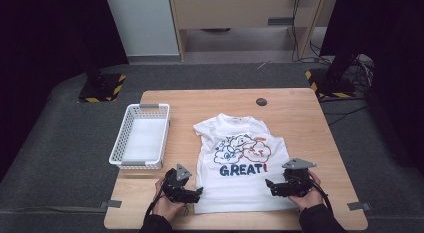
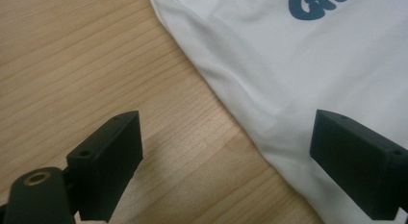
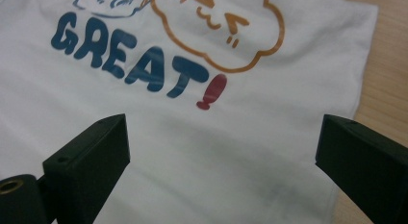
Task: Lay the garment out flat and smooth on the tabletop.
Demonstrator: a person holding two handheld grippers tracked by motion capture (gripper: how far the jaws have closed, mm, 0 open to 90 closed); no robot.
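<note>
A white T-shirt (image 1: 240,165) printed with cartoon clouds and the word GREAT! lies flat on the wooden table (image 1: 300,113), collar toward the far side. My left gripper (image 1: 198,192) sits at the shirt's lower left edge, jaws wide open. In the left gripper view (image 2: 226,152) the shirt's edge (image 2: 269,75) runs between the jaws, with nothing pinched. My right gripper (image 1: 270,185) hovers at the shirt's lower right side, open. In the right gripper view (image 3: 223,156) the white cloth and print (image 3: 139,65) lie below the spread jaws.
A white slotted basket (image 1: 141,136) stands on the table's left side, beyond my left hand. A small dark round cap (image 1: 261,101) sits in the tabletop near the far edge. Bare wood borders the shirt on its right and near side.
</note>
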